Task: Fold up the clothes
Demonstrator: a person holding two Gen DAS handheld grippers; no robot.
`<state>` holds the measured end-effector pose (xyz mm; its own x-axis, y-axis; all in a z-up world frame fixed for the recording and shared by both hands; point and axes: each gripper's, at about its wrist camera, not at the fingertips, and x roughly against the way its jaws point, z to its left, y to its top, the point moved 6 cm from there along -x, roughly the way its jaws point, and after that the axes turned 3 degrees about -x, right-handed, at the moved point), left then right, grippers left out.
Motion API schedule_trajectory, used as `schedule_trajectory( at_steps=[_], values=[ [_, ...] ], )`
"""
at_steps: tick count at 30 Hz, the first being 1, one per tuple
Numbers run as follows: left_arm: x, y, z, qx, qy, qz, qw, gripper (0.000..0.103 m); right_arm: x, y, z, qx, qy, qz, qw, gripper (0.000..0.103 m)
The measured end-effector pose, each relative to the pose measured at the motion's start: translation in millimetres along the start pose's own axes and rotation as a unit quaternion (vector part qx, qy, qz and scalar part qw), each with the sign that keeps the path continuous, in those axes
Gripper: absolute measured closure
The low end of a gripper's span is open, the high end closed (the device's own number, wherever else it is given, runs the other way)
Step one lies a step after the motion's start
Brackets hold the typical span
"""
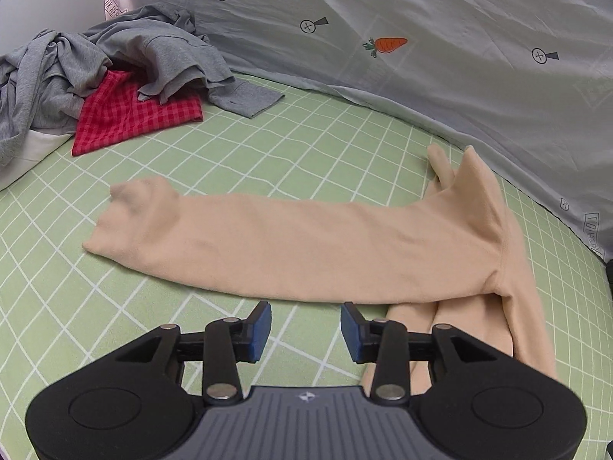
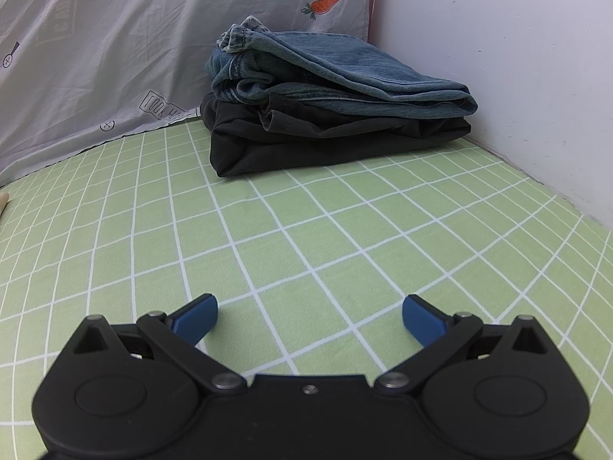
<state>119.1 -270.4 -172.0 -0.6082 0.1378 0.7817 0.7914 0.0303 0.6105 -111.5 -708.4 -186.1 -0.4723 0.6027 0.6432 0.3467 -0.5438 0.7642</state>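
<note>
Beige tights [image 1: 291,245] lie on the green checked bedsheet [image 1: 306,142], one leg folded across to the left, the rest trailing down at the right. My left gripper [image 1: 305,327] hovers just in front of the folded leg's near edge, open, with nothing between its blue pads. In the right wrist view my right gripper [image 2: 309,316] stands wide open over bare sheet [image 2: 268,230], holding nothing. A tiny beige tip [image 2: 3,201] shows at that view's left edge.
A heap of grey clothes [image 1: 115,57] over a red checked cloth [image 1: 130,119] sits at the back left. Folded jeans [image 2: 337,73] on a folded black garment [image 2: 325,142] stand by the white wall [image 2: 517,57]. A grey carrot-print quilt [image 1: 421,38] runs along the back.
</note>
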Motion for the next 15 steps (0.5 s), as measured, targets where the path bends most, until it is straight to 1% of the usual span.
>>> schedule_trajectory(
  at_steps=[2, 3, 4, 6, 8, 10, 12, 15],
  values=[
    [5, -10, -5, -0.011, -0.004, 0.005, 0.9999, 0.059, 2, 1, 4, 0.007, 0.008, 0.016, 1.000, 0.000],
    [7, -16, -8, -0.019, -0.007, 0.008, 0.9998, 0.058, 4, 2, 10, 0.009, 0.016, 0.034, 0.999, 0.000],
    [11, -25, -11, -0.029, -0.012, 0.013, 0.9994, 0.057, 9, 3, 16, 0.011, 0.027, 0.041, 0.999, 0.000],
    [18, -43, -19, -0.049, -0.021, 0.022, 0.9984, 0.055, 25, 6, 31, 0.019, 0.058, 0.030, 0.998, 0.000],
    [27, -67, -28, -0.078, -0.029, 0.036, 0.9958, 0.052, 50, 8, 59, 0.049, 0.101, 0.015, 0.994, 0.000],
    [33, -87, -35, -0.110, -0.033, 0.046, 0.9923, 0.050, 71, 8, 84, 0.077, 0.137, 0.004, 0.987, 0.000],
    [36, -103, -39, -0.139, -0.031, 0.058, 0.9882, 0.048, 95, 5, 116, 0.117, 0.179, -0.004, 0.977, 0.000],
    [34, -117, -40, -0.158, -0.028, 0.076, 0.9842, 0.048, 123, -8, 150, 0.169, 0.224, -0.003, 0.960, 0.000]
  ],
)
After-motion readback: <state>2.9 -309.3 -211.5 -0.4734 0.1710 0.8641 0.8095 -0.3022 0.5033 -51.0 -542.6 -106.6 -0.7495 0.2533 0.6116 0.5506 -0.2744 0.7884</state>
